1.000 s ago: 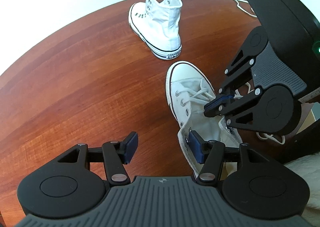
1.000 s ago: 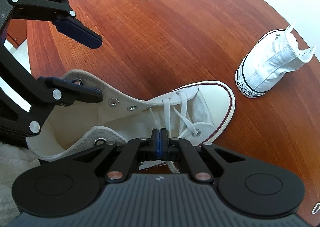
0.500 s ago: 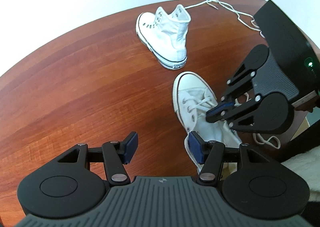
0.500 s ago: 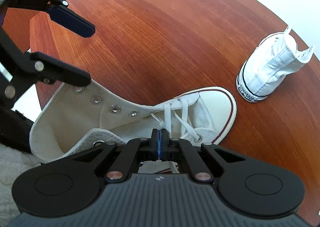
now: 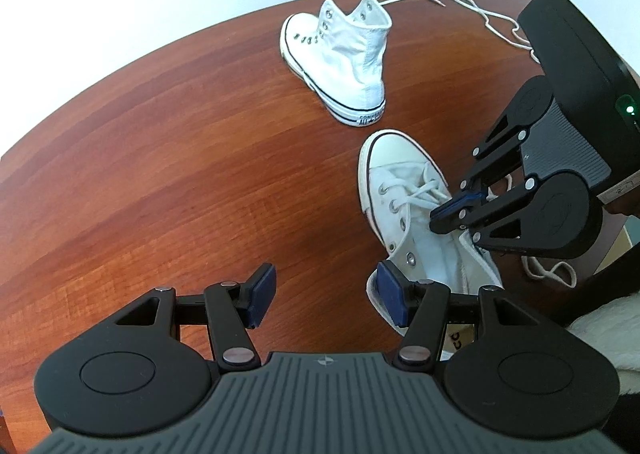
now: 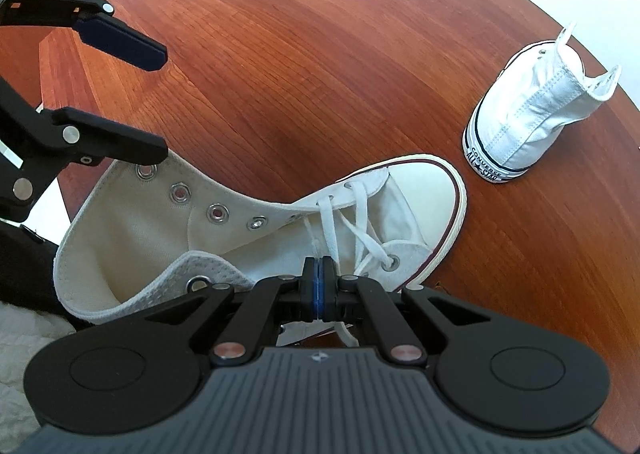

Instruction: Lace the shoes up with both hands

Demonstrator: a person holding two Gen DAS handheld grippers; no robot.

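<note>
Since a second ago my left gripper [image 5: 324,296] has pulled back and up from the near shoe [image 5: 416,222]: its collar, which sat right at my right-hand pad, now lies a little further off, and more of the wooden table [image 5: 160,174] shows around it. In the right wrist view the left gripper [image 6: 160,102] has drifted towards the far left, baring the whole row of empty eyelets on the shoe's upper flap.

My left fingers stand wide apart with nothing between them; the right-hand pad hangs just over the shoe's heel collar, and I cannot tell whether it touches.

My right gripper [image 6: 319,290] is closed tight, its blue pads pressed together on the white lace [image 6: 332,226] that runs up from the lower eyelets of the near shoe [image 6: 280,222]. In the left wrist view that gripper [image 5: 438,216] sits over the shoe's tongue, on the right side of the shoe.

The near shoe lies at the near right of the table, toe pointing away, laced through the lowest eyelets only. The second shoe [image 5: 344,62] stands upright further off, heel towards me, unlaced. A loose lace [image 5: 472,10] trails along the far right edge of the table, beyond that shoe.
</note>
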